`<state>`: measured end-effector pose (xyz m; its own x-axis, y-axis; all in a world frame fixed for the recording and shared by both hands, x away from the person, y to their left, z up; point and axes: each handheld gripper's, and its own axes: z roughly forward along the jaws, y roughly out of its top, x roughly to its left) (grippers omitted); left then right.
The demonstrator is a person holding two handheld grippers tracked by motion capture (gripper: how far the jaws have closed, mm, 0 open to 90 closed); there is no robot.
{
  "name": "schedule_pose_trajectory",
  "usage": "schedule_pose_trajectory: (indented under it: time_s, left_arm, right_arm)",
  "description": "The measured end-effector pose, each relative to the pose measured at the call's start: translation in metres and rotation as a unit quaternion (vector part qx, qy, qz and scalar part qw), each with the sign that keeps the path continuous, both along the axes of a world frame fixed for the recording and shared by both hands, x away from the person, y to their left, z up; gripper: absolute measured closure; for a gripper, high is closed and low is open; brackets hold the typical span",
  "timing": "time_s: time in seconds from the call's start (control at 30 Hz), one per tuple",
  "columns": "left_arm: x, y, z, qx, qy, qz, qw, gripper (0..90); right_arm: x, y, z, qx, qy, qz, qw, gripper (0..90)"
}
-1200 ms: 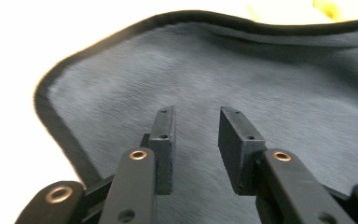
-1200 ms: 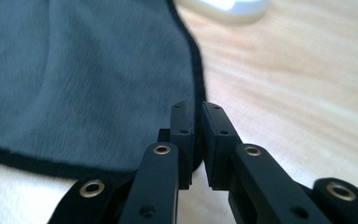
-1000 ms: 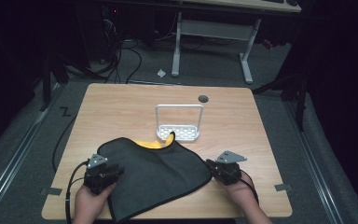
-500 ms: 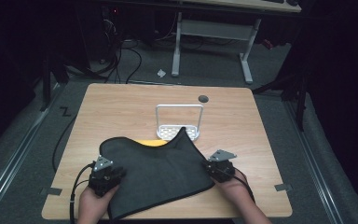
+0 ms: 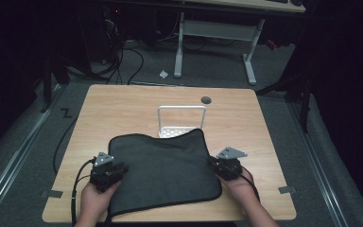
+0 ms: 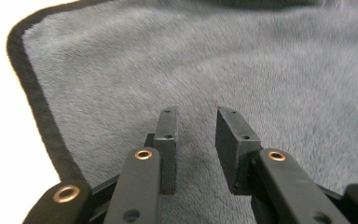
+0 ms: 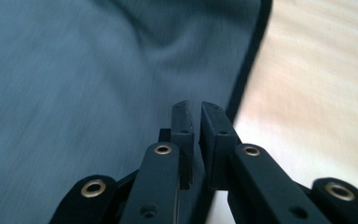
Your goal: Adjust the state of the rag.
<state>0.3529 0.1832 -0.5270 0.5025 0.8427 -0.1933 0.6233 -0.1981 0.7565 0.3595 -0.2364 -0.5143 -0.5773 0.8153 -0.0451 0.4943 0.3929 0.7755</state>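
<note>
Cloth [image 5: 163, 172], dark grey with a black hem, lay spread on the near half of the wooden table [image 5: 123, 109], its far edge overlapping a white wire rack [image 5: 181, 118]. The left gripper [image 5: 119, 169] had just been opening, jaws apart over the fabric. The right gripper [image 5: 212, 163] pinched the cloth's right edge.

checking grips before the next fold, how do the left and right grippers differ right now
The left gripper has a clear gap between its fingers, nothing pinched, over the dark grey fleece cloth; the right gripper is nearly closed. The left sits inside the black-trimmed edge, the right at that edge, beside the light wooden table. Both point at the cloth.
</note>
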Motion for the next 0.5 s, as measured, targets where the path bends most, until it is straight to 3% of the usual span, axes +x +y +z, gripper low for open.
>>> schedule_pose_trajectory:
  time_s: [0.07,0.2,0.3,0.5]
  left_arm:
    - [0.006,0.003,-0.003,-0.003,0.007,0.003,1.0,69.9]
    - [0.013,0.003,-0.008,-0.003,0.012,0.003,0.9999,70.2]
    - [0.015,0.003,-0.008,-0.003,0.01,0.004,0.9999,71.5]
    - [0.01,-0.008,-0.007,0.0,0.012,-0.025,0.9996,72.3]
  right_arm:
    - [0.022,0.015,-0.002,-0.01,-0.005,-0.002,0.9999,84.6]
    - [0.037,0.021,-0.014,-0.029,0.013,-0.011,0.9994,84.8]
    - [0.035,0.018,-0.018,-0.03,0.015,-0.011,0.9994,85.3]
    - [0.002,-0.004,-0.015,-0.047,0.016,-0.018,0.9986,85.6]
